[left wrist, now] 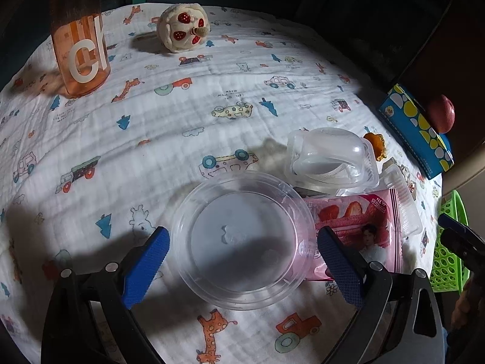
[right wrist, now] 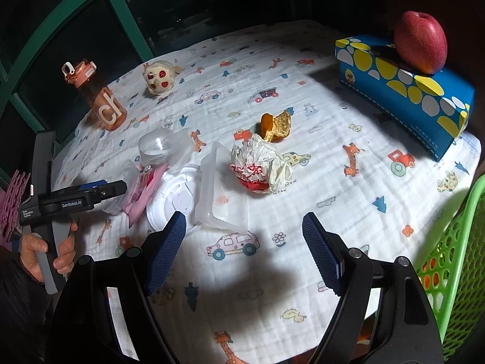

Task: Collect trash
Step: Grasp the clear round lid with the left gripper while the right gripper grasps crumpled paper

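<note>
While both tools hang over the printed cloth (right wrist: 303,279), the entries stand as follows.

Left gripper (left wrist: 242,257): jaws spread wide, gripping nothing; blue pads sit at lower left and lower right of the left wrist view.
Clear round lid (left wrist: 242,242): lies flat on the cloth, centred between the left jaws; whether the pads touch its rim cannot be told.
Pink snack wrapper (left wrist: 360,221): right of centre in the left wrist view, its near part tucked under the lid's right edge and behind the right pad.
Clear plastic cup (left wrist: 330,157): tipped on its side, just above the wrapper, right of centre.
Right gripper (right wrist: 244,242): jaws released and wide apart, nothing between them but bare cloth and a printed car.
Clear tray (right wrist: 212,194): left of centre in the right wrist view, propped at a tilt, just beyond the left pad's tip.
Crumpled red-and-white paper (right wrist: 260,166): at centre, well ahead of the right jaws, beside the tray.
Orange peel (right wrist: 274,126): just above the paper.
Green basket (right wrist: 448,261): at the right edge, beside the cloth.
Tissue box (right wrist: 403,91): upper right, with a red apple (right wrist: 421,42) resting on top.
Orange bottle (right wrist: 101,100): upright, upper left.
Plush toy (right wrist: 159,79): just right of the bottle.
</note>
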The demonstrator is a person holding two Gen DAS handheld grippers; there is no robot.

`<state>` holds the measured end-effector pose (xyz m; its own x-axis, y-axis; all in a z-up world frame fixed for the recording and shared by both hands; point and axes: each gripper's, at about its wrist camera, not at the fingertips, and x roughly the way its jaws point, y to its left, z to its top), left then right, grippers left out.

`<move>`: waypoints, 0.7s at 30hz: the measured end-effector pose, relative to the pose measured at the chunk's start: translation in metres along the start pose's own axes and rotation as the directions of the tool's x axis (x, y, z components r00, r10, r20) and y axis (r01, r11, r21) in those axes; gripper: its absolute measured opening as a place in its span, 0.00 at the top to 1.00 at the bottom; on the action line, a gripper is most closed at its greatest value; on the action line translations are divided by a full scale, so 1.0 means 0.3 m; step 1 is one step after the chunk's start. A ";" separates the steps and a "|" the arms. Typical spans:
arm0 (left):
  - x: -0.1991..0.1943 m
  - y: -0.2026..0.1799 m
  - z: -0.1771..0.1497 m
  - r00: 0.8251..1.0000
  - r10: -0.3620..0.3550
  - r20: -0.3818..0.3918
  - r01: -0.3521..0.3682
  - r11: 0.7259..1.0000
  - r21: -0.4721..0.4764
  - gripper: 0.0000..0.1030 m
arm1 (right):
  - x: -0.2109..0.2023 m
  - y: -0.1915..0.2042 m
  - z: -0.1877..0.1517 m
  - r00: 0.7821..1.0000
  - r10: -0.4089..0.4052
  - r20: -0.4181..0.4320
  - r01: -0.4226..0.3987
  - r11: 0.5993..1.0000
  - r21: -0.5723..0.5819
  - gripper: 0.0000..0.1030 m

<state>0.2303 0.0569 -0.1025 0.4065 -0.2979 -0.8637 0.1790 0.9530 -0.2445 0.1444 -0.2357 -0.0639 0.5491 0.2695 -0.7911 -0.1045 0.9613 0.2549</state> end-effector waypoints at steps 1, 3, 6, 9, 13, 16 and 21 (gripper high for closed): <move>0.003 0.001 -0.002 1.000 0.000 -0.003 0.000 1.000 -0.002 0.08 | 0.005 -0.001 0.002 1.000 0.003 -0.002 -0.003 1.000 0.002 0.24; 0.010 0.000 -0.003 1.000 -0.004 -0.008 0.004 1.000 -0.001 0.08 | 0.012 -0.001 0.006 1.000 0.007 -0.004 -0.007 1.000 0.005 0.24; 0.020 -0.001 -0.003 1.000 -0.001 -0.011 0.001 1.000 0.003 0.08 | 0.023 -0.005 0.017 1.000 0.011 -0.006 -0.011 1.000 0.010 0.24; 0.028 0.004 -0.002 1.000 -0.008 -0.013 0.008 1.000 -0.008 0.11 | 0.035 -0.012 0.031 1.000 0.017 -0.003 -0.017 1.000 0.018 0.24; 0.019 0.004 -0.006 1.000 -0.009 0.000 0.009 1.000 -0.007 0.12 | 0.060 -0.029 0.054 1.000 0.023 -0.007 -0.023 0.999 0.036 0.24; -0.006 0.005 -0.012 1.000 -0.011 0.016 0.011 1.000 -0.012 0.13 | 0.083 -0.044 0.072 1.000 0.028 -0.008 -0.027 0.998 0.055 0.24; -0.054 0.002 -0.010 0.999 -0.011 0.044 0.012 1.000 -0.010 0.13 | 0.125 -0.079 0.104 0.999 0.039 -0.016 -0.037 0.994 0.100 0.30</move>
<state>0.2211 0.0626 -0.0900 0.4438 -0.3107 -0.8405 0.1747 0.9500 -0.2589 0.1934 -0.2501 -0.0822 0.5315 0.3074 -0.7893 -0.0412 0.9401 0.3384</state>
